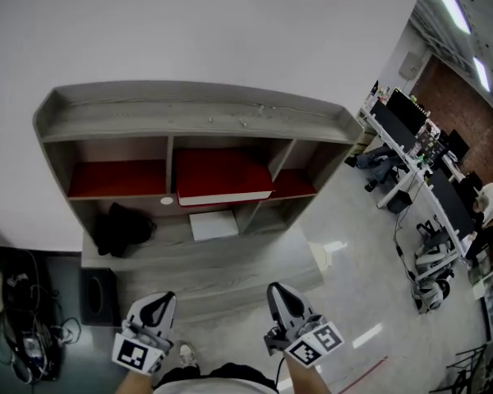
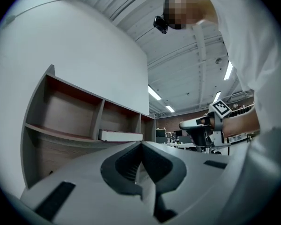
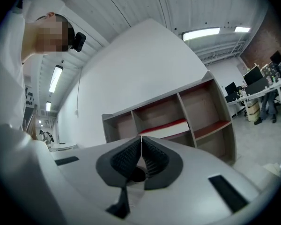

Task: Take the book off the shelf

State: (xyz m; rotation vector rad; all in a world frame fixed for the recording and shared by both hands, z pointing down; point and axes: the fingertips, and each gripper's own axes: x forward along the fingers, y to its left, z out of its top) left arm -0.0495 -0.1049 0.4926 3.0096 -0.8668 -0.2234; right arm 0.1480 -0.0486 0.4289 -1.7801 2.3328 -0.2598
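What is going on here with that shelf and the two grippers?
A person stands facing a low wooden shelf with a gripper in each hand. The left gripper and the right gripper both have their jaws shut on nothing and are held out in front, short of the shelf. The red book lies flat in the middle compartment of the upper row, untouched, so it has not yet been taken off.

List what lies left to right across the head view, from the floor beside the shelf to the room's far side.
Tangle of cables → black bundle → red book → desks with monitors.
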